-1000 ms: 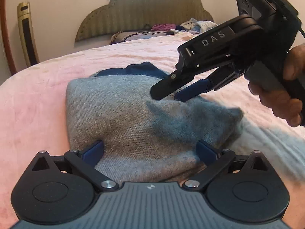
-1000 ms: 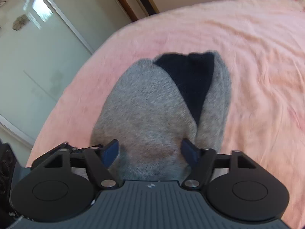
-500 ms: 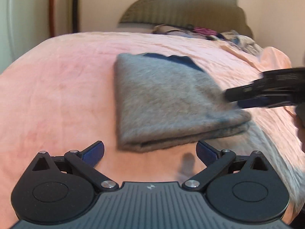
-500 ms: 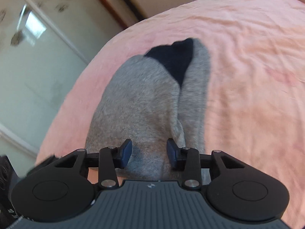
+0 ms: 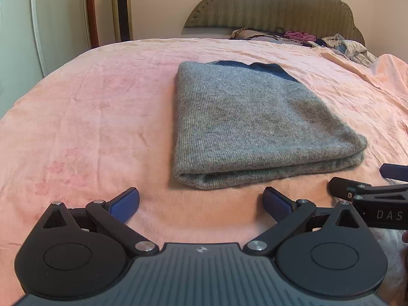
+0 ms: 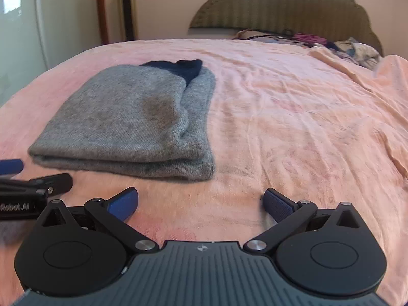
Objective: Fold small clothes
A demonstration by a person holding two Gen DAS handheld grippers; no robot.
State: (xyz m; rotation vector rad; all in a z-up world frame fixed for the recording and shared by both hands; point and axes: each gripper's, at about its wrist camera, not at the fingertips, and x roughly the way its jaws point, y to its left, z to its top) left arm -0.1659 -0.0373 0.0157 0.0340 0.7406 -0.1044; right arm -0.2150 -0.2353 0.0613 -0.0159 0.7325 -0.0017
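Sweater [image 5: 255,127] folded flat on the pink bed [image 5: 89,114], let go.
Right gripper [image 6: 200,204], a moment ago pinching the knit's near edge, has drawn back with jaws opening on nothing; left gripper [image 5: 201,202] is wide open too. This fold looks finished.

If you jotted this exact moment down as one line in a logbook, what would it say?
grey sweater: folded, flat on pink bedspread | left gripper: open, empty | right gripper: opening, empty | both short of sweater
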